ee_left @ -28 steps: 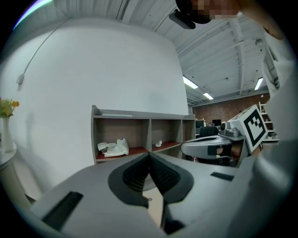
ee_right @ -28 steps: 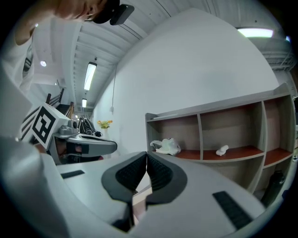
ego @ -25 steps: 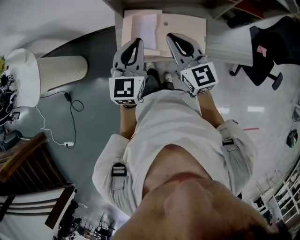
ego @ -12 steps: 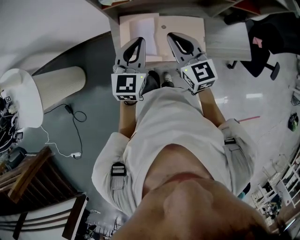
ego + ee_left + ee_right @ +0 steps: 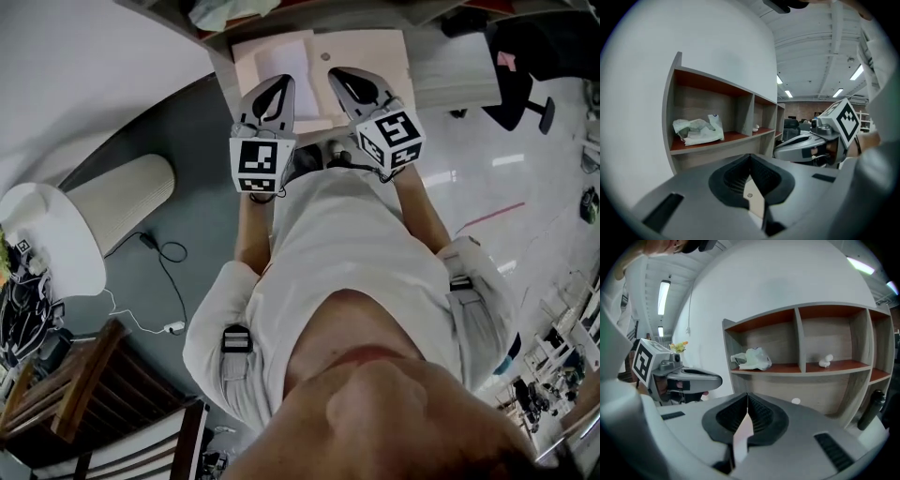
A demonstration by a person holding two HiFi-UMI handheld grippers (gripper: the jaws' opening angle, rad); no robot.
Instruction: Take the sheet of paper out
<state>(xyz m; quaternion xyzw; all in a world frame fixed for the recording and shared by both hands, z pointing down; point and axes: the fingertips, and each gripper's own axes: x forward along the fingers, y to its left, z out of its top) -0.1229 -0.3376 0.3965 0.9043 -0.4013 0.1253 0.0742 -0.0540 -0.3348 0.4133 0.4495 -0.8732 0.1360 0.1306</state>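
Observation:
A white sheet of paper lies on the left part of a beige surface at the top of the head view. My left gripper hovers over the sheet's near edge, jaws together and nothing between them. To its right, my right gripper hangs over the beige surface beside the sheet, also shut and empty. In the left gripper view the closed tips point at the shelf, with the right gripper alongside. The right gripper view shows its shut tips and the left gripper.
A grey shelf unit stands behind the surface, holding a crumpled white bag and a small white object. A dark bottle stands at its right. A black office chair, a pale round stand and a floor cable surround me.
Both grippers have sunk and pushed forward together toward the beige surface, tilting further down. Their jaws stayed shut.

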